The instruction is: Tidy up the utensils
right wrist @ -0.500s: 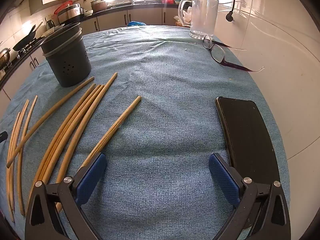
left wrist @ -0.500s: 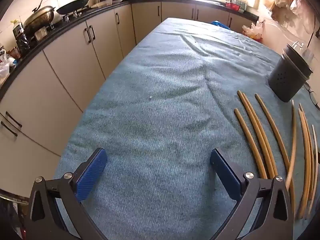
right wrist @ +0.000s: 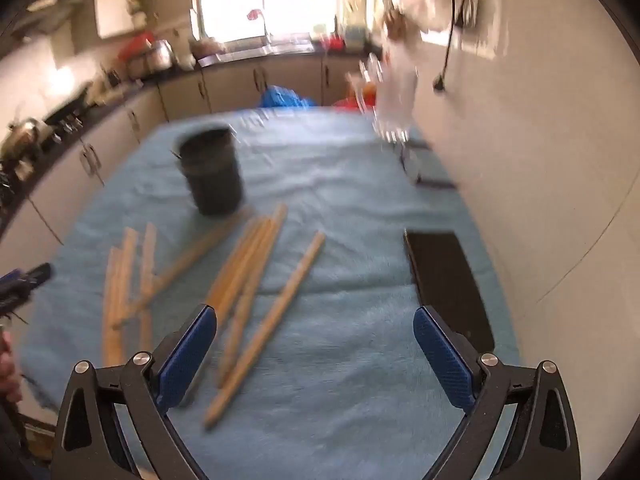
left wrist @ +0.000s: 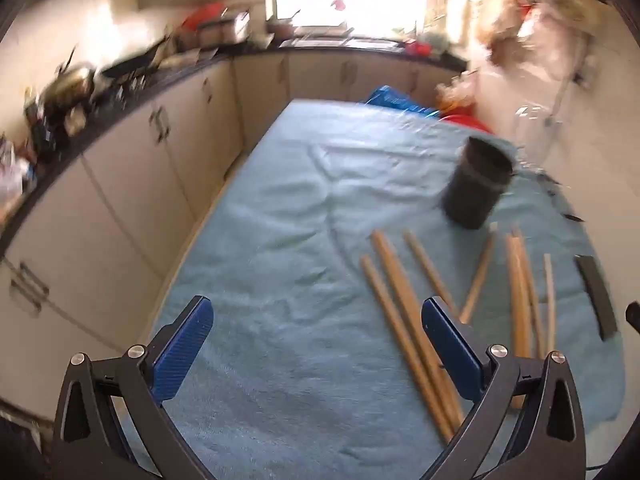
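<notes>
Both views are motion-blurred. The left gripper (left wrist: 316, 344) hangs over the blue towel-covered table (left wrist: 280, 216), jaws spread wide and empty. The long wooden chopsticks (left wrist: 404, 320) lie flat at the lower right of its frame, their long axes running from bottom edge up toward the dark cylindrical utensil holder (left wrist: 478, 184), standing upright just beyond their far tips. The right gripper (right wrist: 314, 344) is equally wide, holding nothing; a flat black phone (right wrist: 444, 276) lies right of centre.
</notes>
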